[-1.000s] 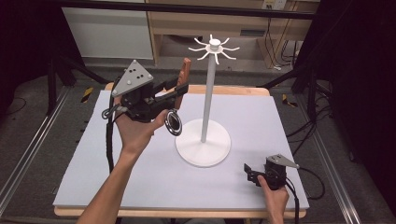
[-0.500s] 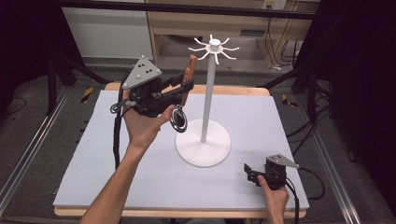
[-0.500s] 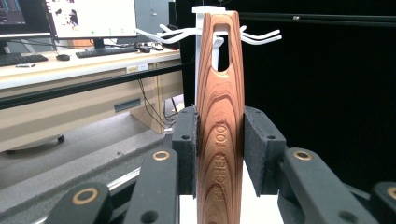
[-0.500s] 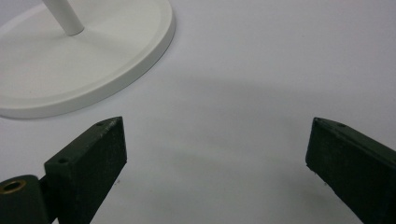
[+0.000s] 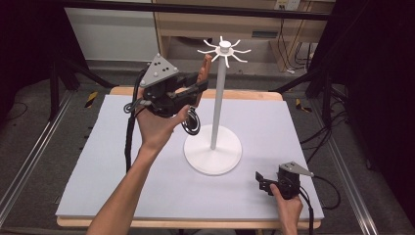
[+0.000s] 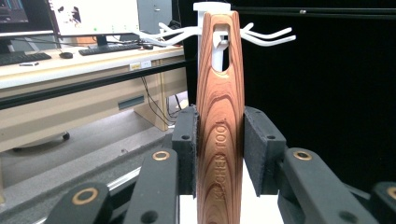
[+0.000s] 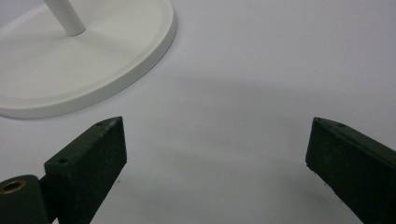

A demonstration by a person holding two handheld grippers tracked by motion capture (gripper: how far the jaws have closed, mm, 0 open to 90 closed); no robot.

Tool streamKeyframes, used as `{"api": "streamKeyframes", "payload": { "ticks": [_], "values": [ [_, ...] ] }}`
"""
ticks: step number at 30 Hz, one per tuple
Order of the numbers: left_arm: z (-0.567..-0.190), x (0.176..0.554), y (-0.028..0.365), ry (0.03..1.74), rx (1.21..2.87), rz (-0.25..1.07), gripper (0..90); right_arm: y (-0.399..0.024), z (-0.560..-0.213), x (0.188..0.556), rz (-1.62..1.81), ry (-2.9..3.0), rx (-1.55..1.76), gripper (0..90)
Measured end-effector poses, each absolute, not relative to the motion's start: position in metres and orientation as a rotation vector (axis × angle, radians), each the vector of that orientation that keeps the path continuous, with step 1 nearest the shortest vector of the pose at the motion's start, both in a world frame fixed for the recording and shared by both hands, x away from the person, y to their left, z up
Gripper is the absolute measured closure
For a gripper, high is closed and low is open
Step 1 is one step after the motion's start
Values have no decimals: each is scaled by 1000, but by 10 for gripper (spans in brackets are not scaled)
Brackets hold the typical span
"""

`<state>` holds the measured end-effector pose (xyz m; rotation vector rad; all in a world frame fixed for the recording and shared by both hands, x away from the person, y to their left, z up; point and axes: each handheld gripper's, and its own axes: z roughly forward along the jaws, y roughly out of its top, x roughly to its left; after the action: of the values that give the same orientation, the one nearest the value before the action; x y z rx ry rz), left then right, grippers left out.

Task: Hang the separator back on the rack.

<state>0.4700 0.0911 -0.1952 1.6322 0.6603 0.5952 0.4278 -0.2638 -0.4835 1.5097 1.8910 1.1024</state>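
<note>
Wood fills the middle of the left gripper view: we have a reddish wooden handle clamped between the black pads of our left gripper, one pad pressed on each flat side. The handle stands upright, its slotted top reaching the upper edge of that frame, right in front of the hooks of the white stand. Whether slot and hook touch we cannot tell.

In the high view the left gripper sits in the upper middle of the frame, raised off the table, with the handle just left of the stand's pole. A black wire loop hangs below the gripper, near the pole. The round base sits at the centre of the grey mat.

Our right gripper rests low at the lower right of the high view, its jaws spread wide with nothing between them. In the right gripper view the two pads frame bare mat, and the base's rim curves across the upper left, well apart from them.

Open mat lies along the left side and the near edge of the high view; the strip to the right of the base is also free up to the mat's border.
</note>
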Motion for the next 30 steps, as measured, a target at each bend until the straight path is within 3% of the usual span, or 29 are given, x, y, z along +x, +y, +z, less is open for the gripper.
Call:
{"api": "streamKeyframes", "payload": {
  "ticks": [30],
  "values": [
    [-208, 481, 81, 648, 1616, 585, 667, -264, -484, 428, 1104, 1903, 1518, 57]
  ]
}}
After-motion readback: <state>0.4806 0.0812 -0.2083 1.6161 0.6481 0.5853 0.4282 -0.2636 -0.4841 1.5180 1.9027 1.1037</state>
